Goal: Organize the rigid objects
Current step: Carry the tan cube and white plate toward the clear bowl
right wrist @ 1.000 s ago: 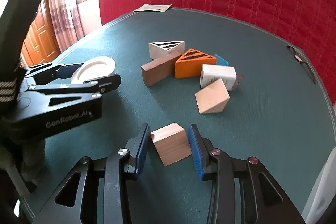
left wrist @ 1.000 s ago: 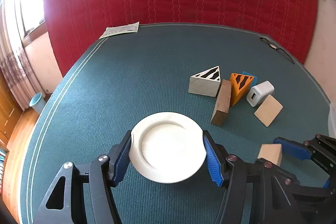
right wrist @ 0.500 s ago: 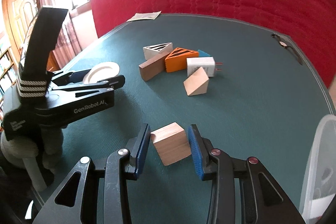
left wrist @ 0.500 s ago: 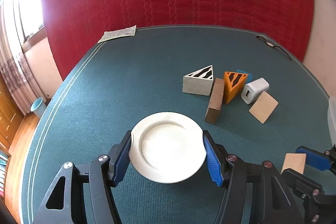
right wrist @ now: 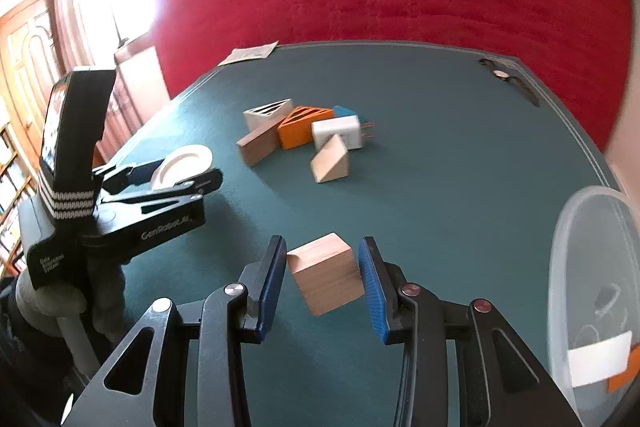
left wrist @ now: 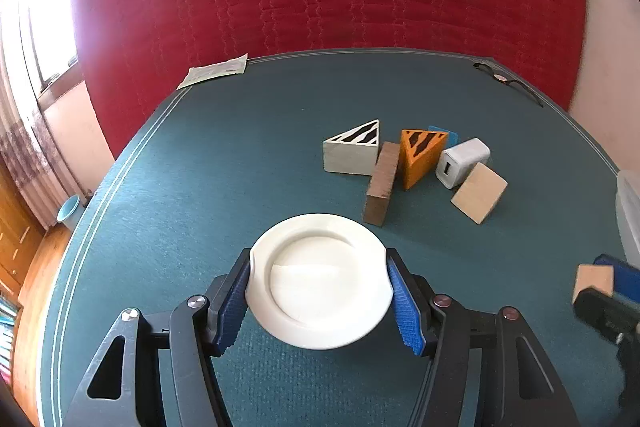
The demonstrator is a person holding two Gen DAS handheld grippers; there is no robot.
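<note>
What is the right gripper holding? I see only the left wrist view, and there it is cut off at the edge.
Observer: The right gripper is shut on a light wooden cube.
Operator: My left gripper holds the white round plate. What is inside the container at my right edge?
Observer: The clear plastic tub shows a white label and something orange low down; the rest is too blurred to name.
Operator: Does the white rectangular charger have a plug?
Observer: Yes. Two metal prongs stick out of the white rectangular charger, on the side away from the orange striped wedge.
</note>
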